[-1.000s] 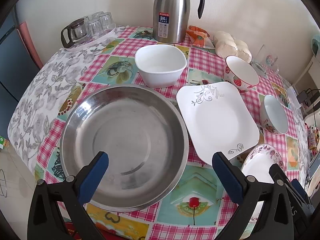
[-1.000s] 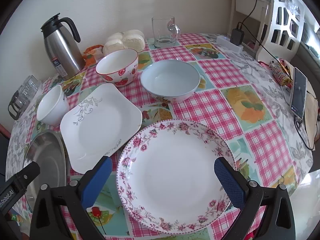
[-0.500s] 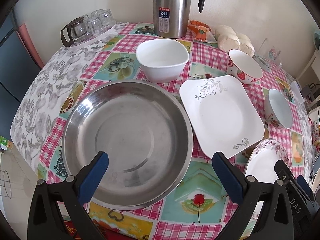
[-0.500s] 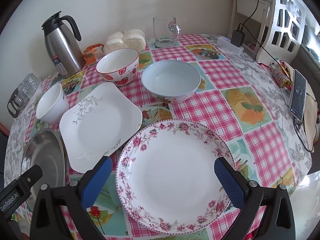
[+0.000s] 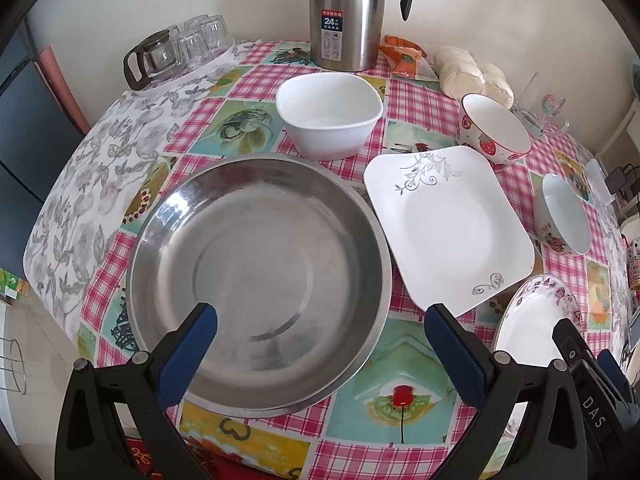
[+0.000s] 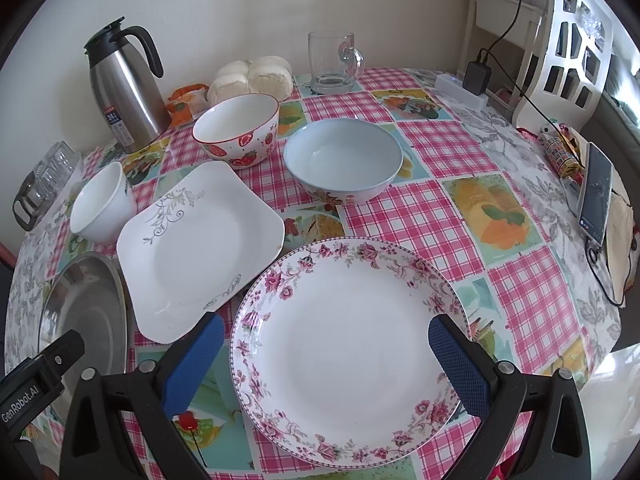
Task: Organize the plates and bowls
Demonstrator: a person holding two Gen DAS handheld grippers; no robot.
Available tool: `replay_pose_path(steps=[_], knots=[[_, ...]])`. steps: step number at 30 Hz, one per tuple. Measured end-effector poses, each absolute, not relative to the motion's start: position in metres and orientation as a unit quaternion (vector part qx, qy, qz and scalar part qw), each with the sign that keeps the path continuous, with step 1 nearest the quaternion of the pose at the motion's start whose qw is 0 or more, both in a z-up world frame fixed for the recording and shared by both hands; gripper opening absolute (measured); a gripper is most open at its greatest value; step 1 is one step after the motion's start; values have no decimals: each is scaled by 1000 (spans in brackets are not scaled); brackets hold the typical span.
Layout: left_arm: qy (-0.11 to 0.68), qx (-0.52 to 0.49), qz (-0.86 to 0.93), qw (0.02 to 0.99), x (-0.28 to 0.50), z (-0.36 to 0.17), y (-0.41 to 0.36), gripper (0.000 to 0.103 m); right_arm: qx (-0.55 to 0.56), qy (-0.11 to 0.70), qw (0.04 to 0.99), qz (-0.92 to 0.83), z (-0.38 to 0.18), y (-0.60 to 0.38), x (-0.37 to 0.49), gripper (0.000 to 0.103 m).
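Note:
My left gripper (image 5: pixel 320 316) hangs open over the near rim of a wide steel basin (image 5: pixel 260 276), holding nothing. My right gripper (image 6: pixel 326 328) is open too, its fingers astride a floral-rimmed round plate (image 6: pixel 348 340) without touching it. Between basin and floral plate lies a white square plate (image 6: pixel 196 240). Behind stand a white square bowl (image 5: pixel 328 114), a strawberry bowl (image 6: pixel 238 130) and a pale blue bowl (image 6: pixel 344 158). All rest on the checked tablecloth (image 6: pixel 424 220).
Along the wall stand a steel thermos (image 5: pixel 346 16), a bag of buns (image 6: pixel 252 76), a glass mug (image 6: pixel 332 62) and a tray of glasses (image 5: pixel 180 50). A phone (image 6: pixel 596 196) and a cabled power strip (image 6: pixel 464 88) lie at the table's right edge.
The left gripper has drifted slightly, so the basin and dishes sit a little higher in its view. The right gripper has barely moved. Both stay open and no dish has shifted.

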State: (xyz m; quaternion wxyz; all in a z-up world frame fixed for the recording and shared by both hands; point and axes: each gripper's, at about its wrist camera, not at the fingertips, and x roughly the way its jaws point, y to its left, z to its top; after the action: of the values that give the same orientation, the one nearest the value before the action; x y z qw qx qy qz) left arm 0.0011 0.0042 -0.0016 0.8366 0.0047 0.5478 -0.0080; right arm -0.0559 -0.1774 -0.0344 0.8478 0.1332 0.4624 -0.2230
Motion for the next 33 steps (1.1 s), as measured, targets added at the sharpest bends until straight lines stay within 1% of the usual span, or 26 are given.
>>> replay_pose_path(steps=[33], knots=[[547,3,-8,837,-2,-4,7,103,124,466,847,-223,-33,-174,-55,103]])
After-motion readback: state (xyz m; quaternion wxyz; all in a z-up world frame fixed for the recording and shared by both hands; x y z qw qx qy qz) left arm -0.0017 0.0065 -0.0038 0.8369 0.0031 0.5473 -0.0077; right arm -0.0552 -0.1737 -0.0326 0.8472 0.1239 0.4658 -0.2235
